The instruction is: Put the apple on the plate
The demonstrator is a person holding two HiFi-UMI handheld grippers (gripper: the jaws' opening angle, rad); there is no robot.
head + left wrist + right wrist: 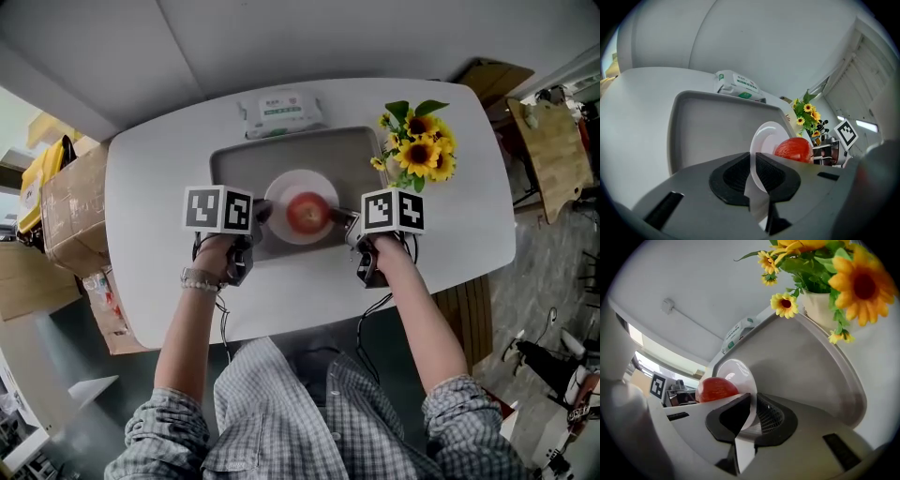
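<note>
A red apple (307, 213) sits on a small white plate (281, 192) over the grey tray (234, 159). My left gripper (262, 214) is shut on the plate's left rim and my right gripper (345, 217) is shut on its right rim. In the left gripper view the plate (766, 136) runs edge-on between the dark pads of my left gripper (753, 171), with the apple (793, 149) behind. The right gripper view shows the plate (736, 373) pinched the same way by my right gripper (752, 413), the apple (717, 389) to the left. Whether the plate touches the tray I cannot tell.
A pack of wipes (281, 111) lies behind the tray. A pot of sunflowers (419, 150) stands at the tray's right rear corner, close to my right gripper. A cardboard box (70, 202) stands off the table's left edge.
</note>
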